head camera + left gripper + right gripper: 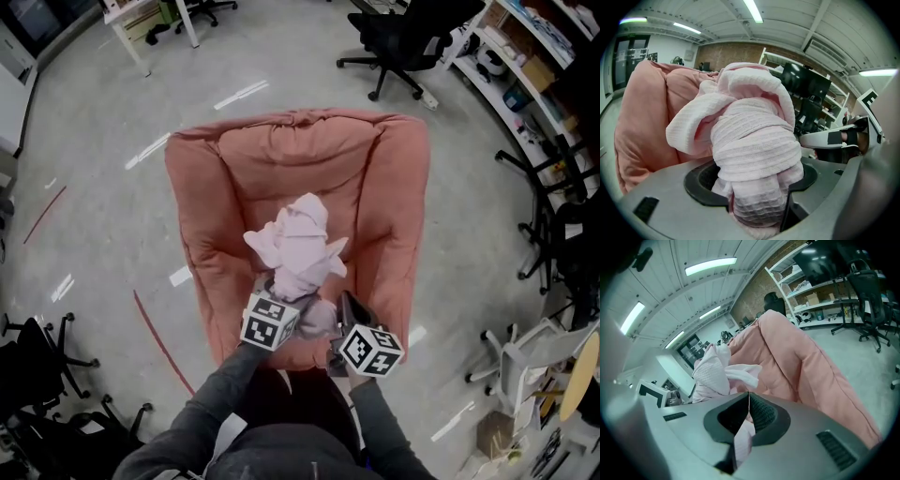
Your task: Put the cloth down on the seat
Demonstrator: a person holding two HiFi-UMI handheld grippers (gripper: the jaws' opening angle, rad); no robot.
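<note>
While left gripper (759,206) and right gripper (746,420) clench the cloth (298,246) over the seat (234,187), uneven release may snag it; front-edge spill likely.

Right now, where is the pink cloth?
Centre of the head view: the pink cloth is bunched over the front of the armchair seat, clamped by the left gripper and right gripper.
</note>
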